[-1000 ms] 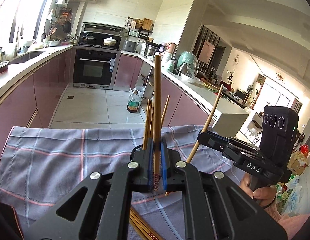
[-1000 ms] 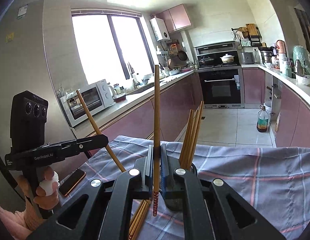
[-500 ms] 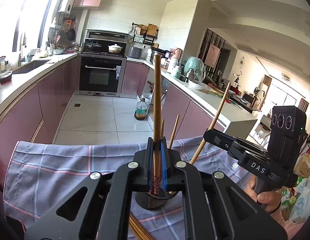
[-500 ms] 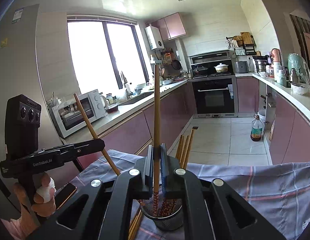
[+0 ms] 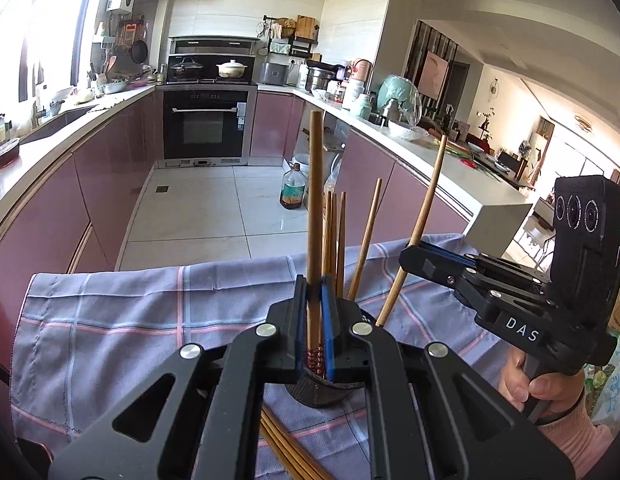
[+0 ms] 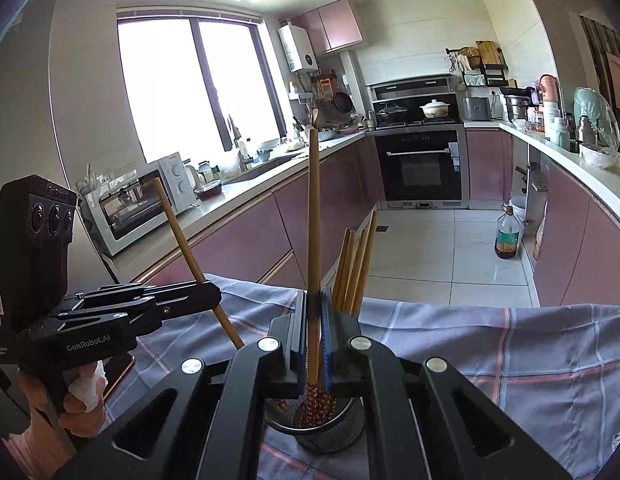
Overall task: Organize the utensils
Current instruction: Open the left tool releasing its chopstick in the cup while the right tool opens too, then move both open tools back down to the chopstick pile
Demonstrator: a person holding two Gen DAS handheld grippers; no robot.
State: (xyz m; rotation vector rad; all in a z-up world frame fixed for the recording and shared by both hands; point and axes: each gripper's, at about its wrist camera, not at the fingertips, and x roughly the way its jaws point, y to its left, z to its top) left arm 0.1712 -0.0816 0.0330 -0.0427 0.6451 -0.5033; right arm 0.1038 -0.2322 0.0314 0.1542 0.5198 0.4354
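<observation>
Bright window (image 6: 190, 92) glare, sharp, fisheye-warped edges

You've brought both grippers, left (image 5: 314, 320) and right (image 6: 315, 332), in over the holder (image 6: 316, 432). Each chopstick (image 5: 315, 216) tip, earlier short of the holder above the cloth (image 5: 130, 320), now dips at its rim.

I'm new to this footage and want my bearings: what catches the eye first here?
Two black grippers, each clamped on one upright wooden chopstick: the left gripper and the right gripper, both poised over a dark mesh holder already bristling with chopsticks. It stands on a checked cloth; loose chopsticks lie beside it.
</observation>
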